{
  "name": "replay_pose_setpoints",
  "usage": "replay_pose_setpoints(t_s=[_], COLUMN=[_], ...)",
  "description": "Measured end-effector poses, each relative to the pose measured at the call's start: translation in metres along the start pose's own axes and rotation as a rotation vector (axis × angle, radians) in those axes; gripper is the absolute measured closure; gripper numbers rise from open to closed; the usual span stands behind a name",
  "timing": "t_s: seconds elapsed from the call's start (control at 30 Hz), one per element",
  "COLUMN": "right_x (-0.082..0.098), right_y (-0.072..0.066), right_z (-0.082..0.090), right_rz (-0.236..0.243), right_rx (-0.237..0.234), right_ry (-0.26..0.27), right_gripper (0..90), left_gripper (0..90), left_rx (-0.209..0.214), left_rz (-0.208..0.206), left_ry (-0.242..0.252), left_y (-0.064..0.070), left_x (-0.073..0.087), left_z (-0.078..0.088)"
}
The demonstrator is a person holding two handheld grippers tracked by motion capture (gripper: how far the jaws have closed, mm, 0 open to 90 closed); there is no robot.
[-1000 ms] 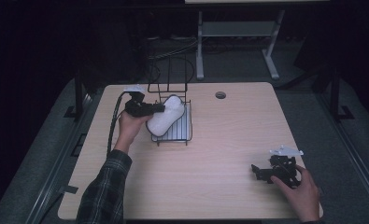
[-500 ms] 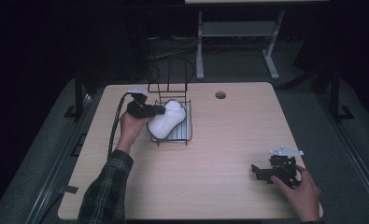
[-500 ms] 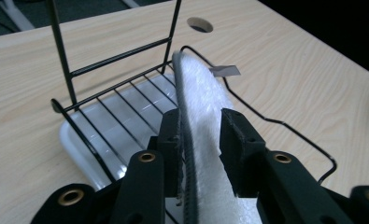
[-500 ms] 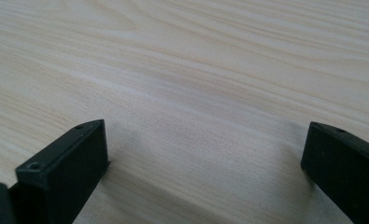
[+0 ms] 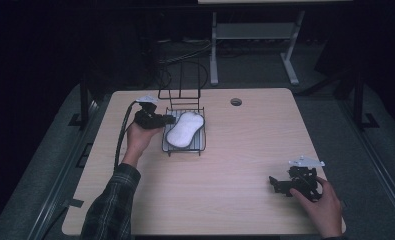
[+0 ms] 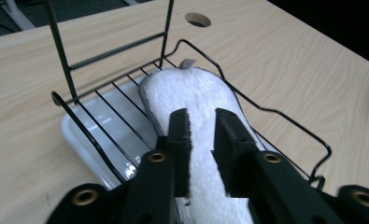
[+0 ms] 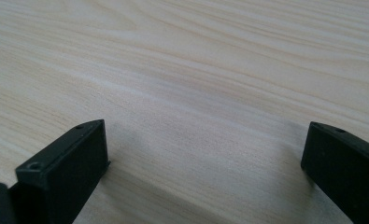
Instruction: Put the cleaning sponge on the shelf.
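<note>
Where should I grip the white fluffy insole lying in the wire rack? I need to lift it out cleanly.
Grip the insole at its narrow near end, coming from the rack's open low side where the left gripper sits; the tall wire back blocks the far side.

Overhead view — close gripper cameras

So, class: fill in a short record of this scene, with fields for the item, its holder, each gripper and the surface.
item: white fuzzy insole, lying flat
holder: black wire rack over a white tray
left gripper: jaws just closing, narrow gap, above the insole's near end
right gripper: open, low over bare wood
surface: light wooden table
</note>
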State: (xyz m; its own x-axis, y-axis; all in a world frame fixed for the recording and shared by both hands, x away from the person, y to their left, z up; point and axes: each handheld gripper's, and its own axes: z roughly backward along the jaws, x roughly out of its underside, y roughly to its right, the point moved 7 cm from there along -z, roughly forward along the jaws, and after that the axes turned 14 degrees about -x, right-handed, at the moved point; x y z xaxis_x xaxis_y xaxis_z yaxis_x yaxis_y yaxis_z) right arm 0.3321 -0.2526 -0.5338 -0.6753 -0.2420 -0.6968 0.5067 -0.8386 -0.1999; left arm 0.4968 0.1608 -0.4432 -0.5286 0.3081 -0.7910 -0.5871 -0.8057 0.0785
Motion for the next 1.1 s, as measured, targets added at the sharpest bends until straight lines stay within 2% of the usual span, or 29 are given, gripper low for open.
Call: replay_pose_setpoints(t_s=[0.2, 0.33, 0.4, 0.67, 0.83, 0.97, 1.1], right_x=[0.0, 0.0, 0.0, 0.0, 0.0, 0.0, 0.0], right_y=[0.0, 0.0, 0.0, 0.0, 0.0, 0.0, 0.0], right_z=[0.0, 0.0, 0.0, 0.0, 0.0, 0.0, 0.0], right_rz=[0.0, 0.0, -0.001, 0.0, -0.001, -0.001, -0.001], right_rx=[0.0, 0.0, 0.0, 0.0, 0.0, 0.0, 0.0], right_ry=[0.0, 0.0, 0.0, 0.0, 0.0, 0.0, 0.0], right_gripper=[0.2, 0.2, 0.2, 0.1, 0.2, 0.2, 0.2], left_gripper=[87.1, 88.5, 89.0, 89.3, 89.3, 89.0, 82.7], left_rx=[-0.002, -0.002, 0.008, 0.03, 0.052, 0.05, 0.038], left_rz=[-0.031, -0.06, -0.044, -0.053, -0.042, -0.039, -0.046], left_ry=[-0.018, -0.062, -0.057, -0.045, -0.04, -0.034, -0.031], left_y=[0.006, 0.009, 0.012, 0.022, 0.028, 0.028, 0.026], left_x=[0.018, 0.033, 0.037, 0.042, 0.043, 0.043, 0.041], left_z=[0.002, -0.001, -0.001, 0.002, 0.0, 0.0, 0.002])
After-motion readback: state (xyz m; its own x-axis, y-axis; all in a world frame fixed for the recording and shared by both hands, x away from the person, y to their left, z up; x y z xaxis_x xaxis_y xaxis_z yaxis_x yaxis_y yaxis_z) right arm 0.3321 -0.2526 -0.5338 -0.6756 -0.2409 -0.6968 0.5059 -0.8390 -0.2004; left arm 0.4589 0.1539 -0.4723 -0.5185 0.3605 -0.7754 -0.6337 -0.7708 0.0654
